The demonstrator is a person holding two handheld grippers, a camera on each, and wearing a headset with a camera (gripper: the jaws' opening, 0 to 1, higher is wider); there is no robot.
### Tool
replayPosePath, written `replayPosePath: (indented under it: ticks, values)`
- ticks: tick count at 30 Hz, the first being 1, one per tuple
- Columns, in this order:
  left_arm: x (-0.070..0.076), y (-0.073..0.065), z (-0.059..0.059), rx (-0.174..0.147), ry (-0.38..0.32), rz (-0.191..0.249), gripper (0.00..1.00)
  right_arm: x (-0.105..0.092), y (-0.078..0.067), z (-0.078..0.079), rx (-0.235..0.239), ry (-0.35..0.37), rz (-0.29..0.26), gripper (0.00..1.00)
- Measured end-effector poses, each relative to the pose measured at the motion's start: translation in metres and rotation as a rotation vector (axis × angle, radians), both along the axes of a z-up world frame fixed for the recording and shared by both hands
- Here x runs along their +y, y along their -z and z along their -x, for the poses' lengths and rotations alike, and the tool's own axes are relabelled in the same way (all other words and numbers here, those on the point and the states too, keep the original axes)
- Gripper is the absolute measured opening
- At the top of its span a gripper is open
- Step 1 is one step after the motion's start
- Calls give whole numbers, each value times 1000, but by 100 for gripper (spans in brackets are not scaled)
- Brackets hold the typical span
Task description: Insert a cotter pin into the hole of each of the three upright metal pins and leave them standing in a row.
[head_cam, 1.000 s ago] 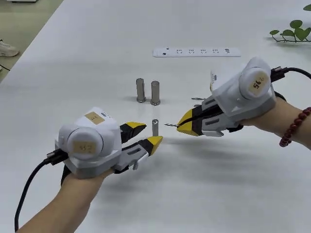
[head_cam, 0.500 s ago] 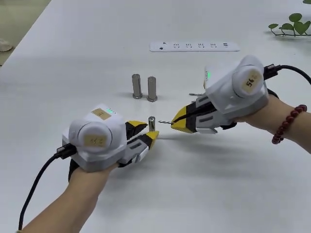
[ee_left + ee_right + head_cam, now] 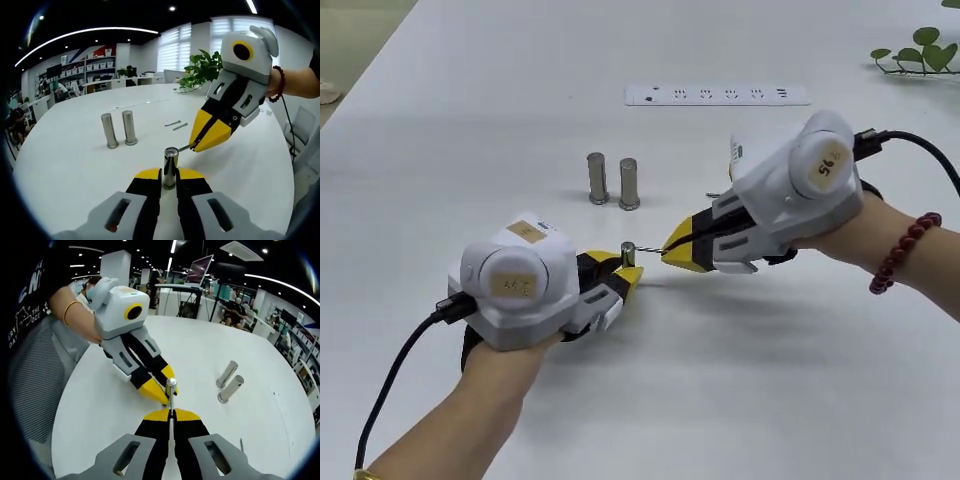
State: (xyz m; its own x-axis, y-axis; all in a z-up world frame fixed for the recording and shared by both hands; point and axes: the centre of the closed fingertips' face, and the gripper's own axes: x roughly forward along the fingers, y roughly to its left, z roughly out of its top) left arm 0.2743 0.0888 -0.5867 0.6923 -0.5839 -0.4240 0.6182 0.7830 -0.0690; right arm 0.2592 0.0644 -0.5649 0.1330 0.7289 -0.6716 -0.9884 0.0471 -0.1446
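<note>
Three grey metal pins stand on the white table. Two pins (image 3: 612, 181) stand side by side further back, also seen as the pair of pins (image 3: 119, 129). The nearest metal pin (image 3: 628, 253) stands between the jaws of my left gripper (image 3: 620, 275), which is shut on its lower part; in the left gripper view this pin (image 3: 170, 165) sits in my left gripper (image 3: 170, 177). My right gripper (image 3: 675, 245) is shut on a thin cotter pin (image 3: 170, 401), whose tip reaches the pin's top (image 3: 171, 382).
A white power strip (image 3: 717, 95) lies at the back and a green plant (image 3: 920, 52) at the far right. Two loose cotter pins (image 3: 176, 124) lie on the table behind the right gripper. Cables trail from both grippers.
My left gripper has moved forward and shut on the nearest pin. My right gripper has carried the cotter pin leftward until its tip meets the pin's top.
</note>
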Motion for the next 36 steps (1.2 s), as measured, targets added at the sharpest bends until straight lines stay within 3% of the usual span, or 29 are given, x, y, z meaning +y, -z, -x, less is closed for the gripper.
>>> replayPosePath:
  ticks: [20, 36]
  values:
    - [-1, 1, 0, -16, 16, -23, 6, 3, 3, -4, -12, -13, 10, 0]
    - [-1, 1, 0, -18, 20, -27, 6, 19, 0, -2, -56, -58, 33, 0]
